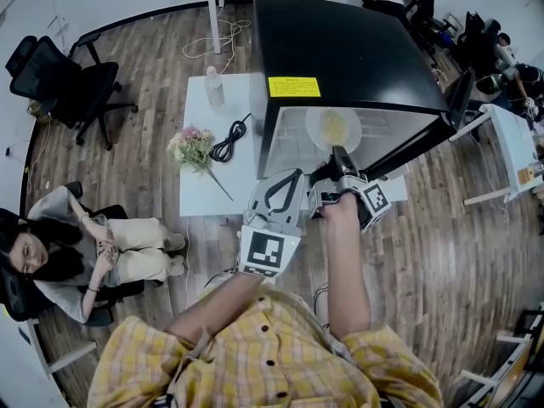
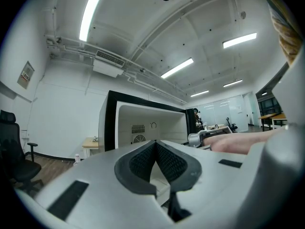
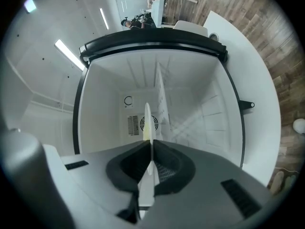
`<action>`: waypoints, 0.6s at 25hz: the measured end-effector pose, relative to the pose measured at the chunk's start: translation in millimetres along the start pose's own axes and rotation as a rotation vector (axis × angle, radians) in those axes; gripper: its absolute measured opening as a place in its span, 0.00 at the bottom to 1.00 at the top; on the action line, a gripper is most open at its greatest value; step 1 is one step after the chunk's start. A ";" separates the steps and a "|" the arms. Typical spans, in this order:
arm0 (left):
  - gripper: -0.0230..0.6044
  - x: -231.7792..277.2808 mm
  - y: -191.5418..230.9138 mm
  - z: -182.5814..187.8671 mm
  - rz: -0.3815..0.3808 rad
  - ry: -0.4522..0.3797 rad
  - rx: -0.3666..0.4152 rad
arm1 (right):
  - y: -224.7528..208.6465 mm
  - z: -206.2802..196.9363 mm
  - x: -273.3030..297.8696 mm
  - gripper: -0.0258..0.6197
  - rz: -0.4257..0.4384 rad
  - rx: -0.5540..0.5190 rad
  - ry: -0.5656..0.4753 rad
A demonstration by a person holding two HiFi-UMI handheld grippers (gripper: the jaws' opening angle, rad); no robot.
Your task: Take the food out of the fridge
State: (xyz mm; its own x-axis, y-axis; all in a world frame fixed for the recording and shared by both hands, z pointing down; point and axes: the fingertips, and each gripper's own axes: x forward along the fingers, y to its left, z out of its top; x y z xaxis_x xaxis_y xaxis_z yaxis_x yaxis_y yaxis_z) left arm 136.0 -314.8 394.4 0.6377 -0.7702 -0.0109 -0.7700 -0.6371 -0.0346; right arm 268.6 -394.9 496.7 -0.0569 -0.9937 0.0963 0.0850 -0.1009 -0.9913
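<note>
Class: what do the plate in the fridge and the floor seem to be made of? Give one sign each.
Plate: likely glazed ceramic or hard plastic; white, smooth, thin stiff edge. Floor: wood or wood-look laminate; brown grained planks, matte.

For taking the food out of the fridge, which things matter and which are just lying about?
Job: fridge, plate of food, right gripper shut on the plate's rim.
Lying about: flowers, black cable, bottle, white table.

A yellow label (image 1: 294,87) sits at seven o'clock on the black fridge (image 1: 340,49) top, its print too small to read. The wall notice (image 2: 26,75) is equally illegible.
</note>
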 end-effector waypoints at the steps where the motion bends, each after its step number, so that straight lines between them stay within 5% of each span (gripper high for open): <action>1: 0.05 -1.3 -0.6 0.6 0.001 -0.001 -0.001 | 2.8 -2.2 -3.8 0.07 0.003 -0.001 0.003; 15: 0.05 -16.7 -5.9 6.3 0.003 -0.010 0.002 | 20.1 -27.4 -56.9 0.07 0.045 -0.009 0.038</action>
State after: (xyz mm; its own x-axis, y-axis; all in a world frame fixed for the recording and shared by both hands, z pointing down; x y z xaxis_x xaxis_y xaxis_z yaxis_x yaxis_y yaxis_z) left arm 130.1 -298.0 388.5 0.6360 -0.7714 -0.0208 -0.7716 -0.6351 -0.0370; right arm 246.3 -339.0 468.8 -0.0913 -0.9947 0.0479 0.0793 -0.0552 -0.9953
